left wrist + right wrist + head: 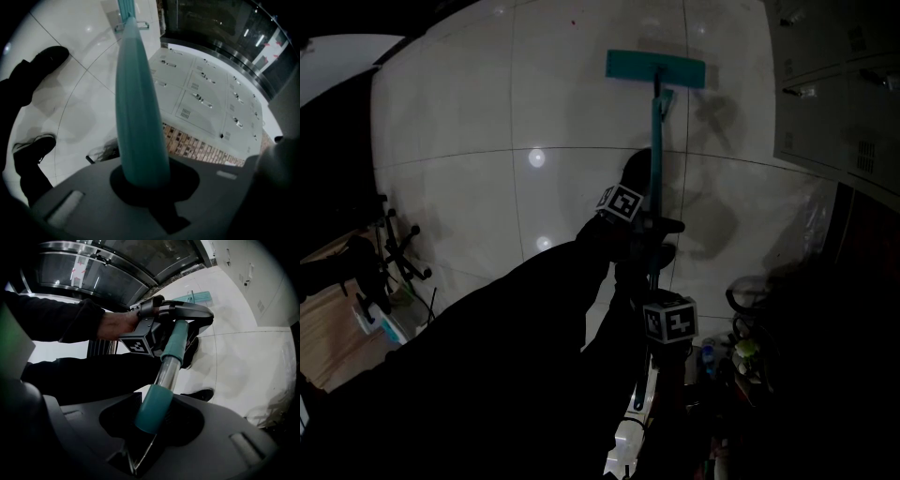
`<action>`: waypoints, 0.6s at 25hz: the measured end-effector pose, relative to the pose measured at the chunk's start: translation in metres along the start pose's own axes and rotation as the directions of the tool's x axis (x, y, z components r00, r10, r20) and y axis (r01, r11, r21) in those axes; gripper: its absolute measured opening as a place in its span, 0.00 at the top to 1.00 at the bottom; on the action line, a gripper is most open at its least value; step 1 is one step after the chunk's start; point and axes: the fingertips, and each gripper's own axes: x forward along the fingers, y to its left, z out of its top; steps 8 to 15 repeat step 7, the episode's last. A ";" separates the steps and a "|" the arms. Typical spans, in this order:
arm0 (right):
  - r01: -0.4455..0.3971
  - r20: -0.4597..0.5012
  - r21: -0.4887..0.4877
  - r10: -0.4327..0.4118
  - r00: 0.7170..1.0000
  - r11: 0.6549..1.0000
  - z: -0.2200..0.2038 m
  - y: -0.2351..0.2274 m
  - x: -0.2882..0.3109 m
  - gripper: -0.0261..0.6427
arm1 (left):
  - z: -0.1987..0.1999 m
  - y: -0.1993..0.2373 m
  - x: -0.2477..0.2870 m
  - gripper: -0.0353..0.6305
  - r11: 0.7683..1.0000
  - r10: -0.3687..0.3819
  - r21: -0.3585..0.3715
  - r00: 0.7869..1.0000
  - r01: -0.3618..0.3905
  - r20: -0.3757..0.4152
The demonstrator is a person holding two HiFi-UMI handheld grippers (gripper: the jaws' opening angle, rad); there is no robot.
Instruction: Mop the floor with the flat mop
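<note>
The flat mop's teal head (656,67) lies on the white tiled floor (469,112), far ahead of me. Its pole (656,131) runs back toward me. My left gripper (653,225) is shut on the pole, higher up along it, its marker cube to the left. My right gripper (664,305) is shut on the pole's near end. In the left gripper view the teal pole (138,117) passes through the gripper (145,183) toward the mop head (131,23). In the right gripper view the teal end grip (152,408) sits in the gripper (150,427), with the left gripper (180,315) ahead.
Grey lockers (839,84) line the right wall. Clutter and bottles (741,352) and a plastic sheet (811,225) lie at the lower right. A chair base (394,248) and a wooden desk (328,333) stand at the left. The person's shoes (49,58) stand beside the pole.
</note>
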 end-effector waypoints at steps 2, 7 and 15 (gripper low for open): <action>-0.001 -0.001 -0.001 0.001 1.000 1.000 0.000 0.000 0.000 0.75 | 0.000 0.000 0.000 0.90 1.000 0.002 -0.003 1.000 -0.002 0.000; -0.014 0.006 0.001 0.014 1.000 1.000 0.001 0.000 0.000 0.75 | 0.000 -0.001 0.002 0.90 1.000 -0.001 0.004 1.000 0.001 -0.003; -0.014 0.006 0.001 0.014 1.000 1.000 0.001 0.000 0.000 0.75 | 0.000 -0.001 0.002 0.90 1.000 -0.001 0.004 1.000 0.001 -0.003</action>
